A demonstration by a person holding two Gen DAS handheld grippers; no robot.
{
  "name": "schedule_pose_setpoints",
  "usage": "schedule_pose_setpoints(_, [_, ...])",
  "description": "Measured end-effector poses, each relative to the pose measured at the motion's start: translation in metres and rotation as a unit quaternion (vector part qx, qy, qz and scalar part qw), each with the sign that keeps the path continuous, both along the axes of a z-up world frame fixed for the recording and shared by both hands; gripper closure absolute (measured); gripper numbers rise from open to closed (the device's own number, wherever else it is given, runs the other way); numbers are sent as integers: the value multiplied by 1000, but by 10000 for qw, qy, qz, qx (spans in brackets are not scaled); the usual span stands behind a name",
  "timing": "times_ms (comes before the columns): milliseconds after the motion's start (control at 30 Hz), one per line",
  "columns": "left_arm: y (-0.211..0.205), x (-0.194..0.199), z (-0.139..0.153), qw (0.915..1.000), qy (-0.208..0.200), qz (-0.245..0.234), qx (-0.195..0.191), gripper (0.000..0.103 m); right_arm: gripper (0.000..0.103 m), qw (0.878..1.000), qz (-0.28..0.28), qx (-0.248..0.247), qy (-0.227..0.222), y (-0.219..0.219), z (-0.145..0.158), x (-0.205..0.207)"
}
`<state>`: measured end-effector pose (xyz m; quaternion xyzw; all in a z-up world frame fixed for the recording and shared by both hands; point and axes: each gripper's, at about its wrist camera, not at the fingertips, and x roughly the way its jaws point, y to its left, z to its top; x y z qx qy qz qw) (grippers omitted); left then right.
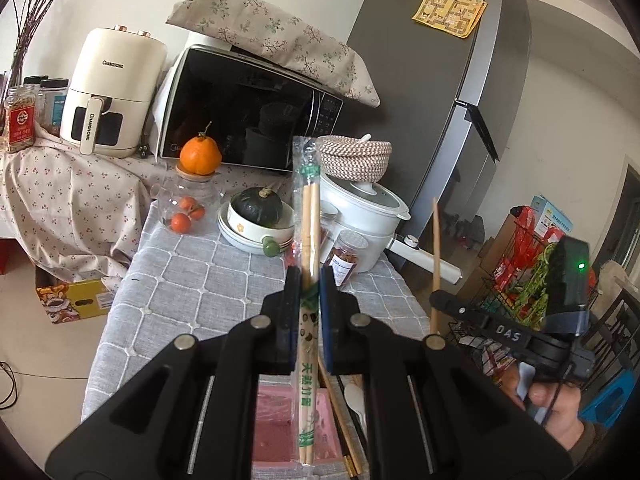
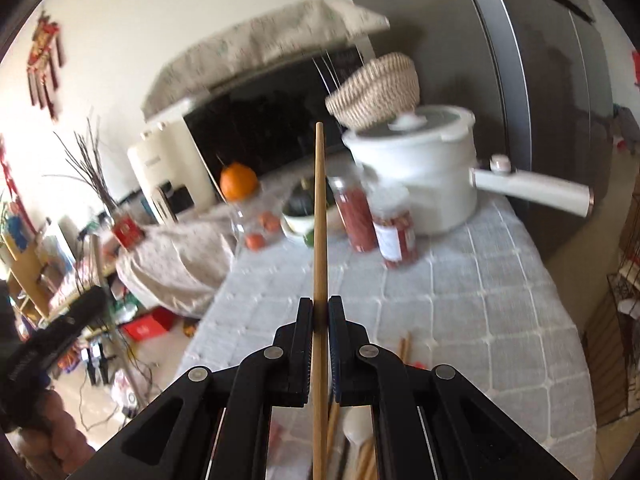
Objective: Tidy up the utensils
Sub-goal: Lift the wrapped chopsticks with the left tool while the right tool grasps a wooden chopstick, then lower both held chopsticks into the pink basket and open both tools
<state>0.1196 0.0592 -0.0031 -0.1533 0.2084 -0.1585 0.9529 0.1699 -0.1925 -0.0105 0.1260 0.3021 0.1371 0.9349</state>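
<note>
1. The left hand-held gripper (image 1: 309, 280) is closed on a pair of wrapped chopsticks (image 1: 307, 320), a bamboo pair in a clear plastic sleeve with green print. The pads press the sleeve from both sides about midway along it, and the pair stands nearly upright in the left wrist view, its top rising past the rim of the woven basket (image 1: 355, 157).
2. The right hand-held gripper (image 2: 320, 312) is clamped on a single bare chopstick (image 2: 320, 216). Its jaws are almost together with only the stick between them. The stick points up and away from the camera, its tip ending in front of the microwave (image 2: 276, 120).
3. In the left wrist view the same single chopstick (image 1: 436, 256) shows to the right, held above the edge of the table (image 1: 192, 288), with a person's hand (image 1: 560, 404) on the right hand-held gripper's grip.
4. Below both hand-held grippers, near the front of the table, lie more utensils: loose chopsticks (image 2: 405, 346) and a white spoon (image 2: 354, 428), beside a pink tray (image 1: 276, 420).
5. The table carries a grey checked cloth. Farther back on it stand a white pot (image 1: 360, 216) with the woven basket on its lid, two spice jars (image 2: 394, 228), a bowl holding a dark squash (image 1: 258, 208), and a glass jar topped by an orange (image 1: 200, 152).
6. The right wrist view is blurred.
</note>
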Motion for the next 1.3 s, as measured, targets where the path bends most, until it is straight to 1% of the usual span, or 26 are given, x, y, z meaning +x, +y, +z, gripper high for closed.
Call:
schedule_pose_setpoints(133, [0, 6, -8, 9998, 8, 179, 122, 93, 96, 9990, 13, 139, -425, 15, 9, -8])
schedule_pose_setpoints(267, [-5, 7, -13, 9995, 14, 187, 271, 93, 96, 9975, 65, 220, -672, 32, 15, -11])
schedule_pose_setpoints(333, [-7, 7, -15, 9992, 65, 164, 363, 93, 96, 9966, 76, 182, -804, 42, 18, -12])
schedule_pose_setpoints(467, [-10, 8, -23, 9985, 155, 120, 512, 93, 95, 9955, 179, 126, -926, 54, 16, -14])
schedule_pose_setpoints(533, [-9, 10, -30, 9981, 331, 109, 502, 92, 95, 9949, 204, 134, -980, 59, 14, -18])
schedule_pose_setpoints(633, [-5, 13, -42, 9968, 694, 72, 385, 92, 95, 9937, 290, 163, -1067, 68, 12, -19])
schedule_pose_setpoints(767, [6, 13, -47, 9953, 959, 89, 128, 90, 95, 9916, 473, 163, -1196, 79, 7, -20])
schedule_pose_setpoints(833, [13, 12, -46, 9943, 1053, 131, -83, 84, 95, 9915, 518, 185, -1176, 83, 4, -19])
schedule_pose_setpoints(867, [17, 11, -45, 9937, 1095, 168, -187, 78, 95, 9915, 536, 196, -1173, 84, 2, -19])
schedule_pose_setpoints(900, [20, 10, -43, 9929, 1132, 201, -303, 74, 95, 9911, 555, 178, -1194, 87, 1, -20])
schedule_pose_setpoints(933, [24, 8, -42, 9920, 1161, 223, -438, 73, 95, 9906, 582, 151, -1229, 90, -1, -21])
schedule_pose_setpoints(1000, [29, 6, -40, 9901, 1225, 287, -623, 64, 95, 9893, 613, 106, -1323, 97, -2, -24])
schedule_pose_setpoints(1100, [36, 5, -41, 9870, 1387, 420, -691, 60, 95, 9880, 685, 70, -1380, 106, -5, -26])
schedule_pose_setpoints(1167, [41, 7, -44, 9844, 1523, 520, -711, 60, 95, 9874, 763, 30, -1383, 111, -9, -27])
schedule_pose_setpoints(1300, [51, 10, -49, 9784, 1792, 622, -825, 60, 95, 9879, 1031, -311, -1118, 126, -23, -25])
